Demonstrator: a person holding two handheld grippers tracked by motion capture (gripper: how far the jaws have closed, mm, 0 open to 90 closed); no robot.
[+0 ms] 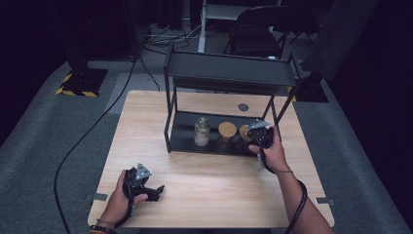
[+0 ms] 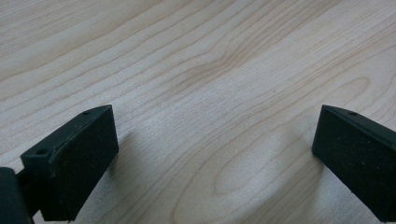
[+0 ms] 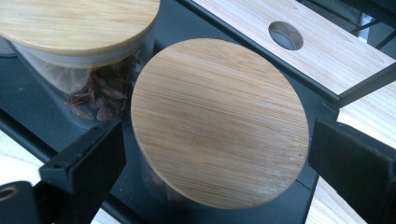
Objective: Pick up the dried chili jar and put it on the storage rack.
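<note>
right gripper (image 3: 217,154): we see its jaws spread wide either side of the wooden-lidded jar (image 3: 219,121), a small gap at each pad, not pressing.
jar: on the black rack's lower shelf (image 1: 187,134), right end, just beside a second lidded jar (image 3: 79,28).
left gripper (image 2: 215,154): we see it open, nothing between, low over the bare counter (image 2: 196,60).
</note>
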